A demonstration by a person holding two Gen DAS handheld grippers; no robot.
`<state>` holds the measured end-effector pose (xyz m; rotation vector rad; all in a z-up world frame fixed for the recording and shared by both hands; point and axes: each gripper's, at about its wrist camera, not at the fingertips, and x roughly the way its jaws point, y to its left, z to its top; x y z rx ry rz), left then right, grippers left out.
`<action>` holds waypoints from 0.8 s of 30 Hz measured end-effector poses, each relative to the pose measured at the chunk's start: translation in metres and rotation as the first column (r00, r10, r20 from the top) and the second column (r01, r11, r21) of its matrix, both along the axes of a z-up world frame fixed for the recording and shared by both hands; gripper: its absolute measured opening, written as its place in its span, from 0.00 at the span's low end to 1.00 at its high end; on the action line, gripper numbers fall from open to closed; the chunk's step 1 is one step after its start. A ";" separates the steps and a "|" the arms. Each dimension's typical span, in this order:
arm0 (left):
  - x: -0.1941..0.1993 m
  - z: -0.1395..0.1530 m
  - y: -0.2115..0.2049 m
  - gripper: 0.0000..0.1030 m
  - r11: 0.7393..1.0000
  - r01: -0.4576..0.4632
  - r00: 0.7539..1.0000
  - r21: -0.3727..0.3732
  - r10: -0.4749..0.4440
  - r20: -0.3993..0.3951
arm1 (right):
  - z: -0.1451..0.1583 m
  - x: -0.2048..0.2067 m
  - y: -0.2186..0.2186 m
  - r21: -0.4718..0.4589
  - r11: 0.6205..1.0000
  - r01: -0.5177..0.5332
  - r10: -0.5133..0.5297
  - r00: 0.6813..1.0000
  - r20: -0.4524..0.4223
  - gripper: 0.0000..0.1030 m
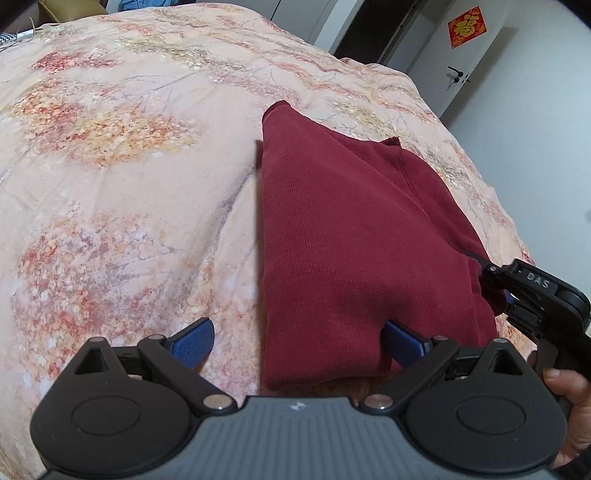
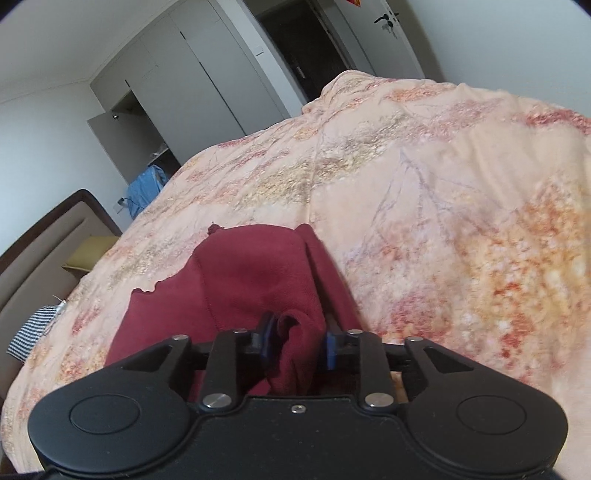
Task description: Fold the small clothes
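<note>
Garment: a dark red knit garment lies partly folded on the bed, its near edge close to both grippers and its far corner pointing toward the middle of the bedspread; a seam runs down its right part.
Bedspread: a peach floral bedspread covers the bed under the garment, softly wrinkled.
Left gripper: the left gripper hovers over the garment's near left edge, its jaws spread wide and released; the left blue pad sits over bare bedspread, while the right blue pad touches or tucks under the red fabric.
Right gripper: the right gripper is clenched on a bunched fold of the garment's near right corner, with red cloth pinched between its blue pads; in the left wrist view it shows at the right edge, biting the same corner.
Hand: part of a hand grips the right tool's handle at the lower right.
Far room: white wardrobe doors, a dark doorway, and a white door with a red paper ornament.
Left of bed: a blue cloth near the wardrobe, a striped cloth at the bed's edge, a brown headboard.
</note>
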<state>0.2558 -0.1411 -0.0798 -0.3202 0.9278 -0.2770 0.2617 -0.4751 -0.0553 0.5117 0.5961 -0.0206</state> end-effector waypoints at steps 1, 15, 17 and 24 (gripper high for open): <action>0.001 0.000 0.000 0.98 1.000 -0.001 1.000 0.002 0.001 0.000 | 0.003 -0.002 0.000 -0.011 1.000 -0.003 0.003 1.000 0.005 0.36; -0.002 -0.001 -0.003 1.00 1.000 -0.005 1.000 0.016 0.005 -0.001 | 0.015 -0.056 0.044 -0.261 0.950 -0.170 0.180 0.984 0.016 0.94; -0.003 0.000 -0.003 1.00 1.000 -0.004 1.000 0.013 0.004 -0.002 | 0.009 -0.057 0.046 -0.299 0.941 -0.158 0.161 0.987 -0.014 0.95; -0.005 -0.003 -0.002 1.00 1.000 0.004 1.000 0.018 -0.004 0.001 | -0.018 -0.069 0.035 -0.358 0.926 -0.118 0.096 0.992 -0.078 0.99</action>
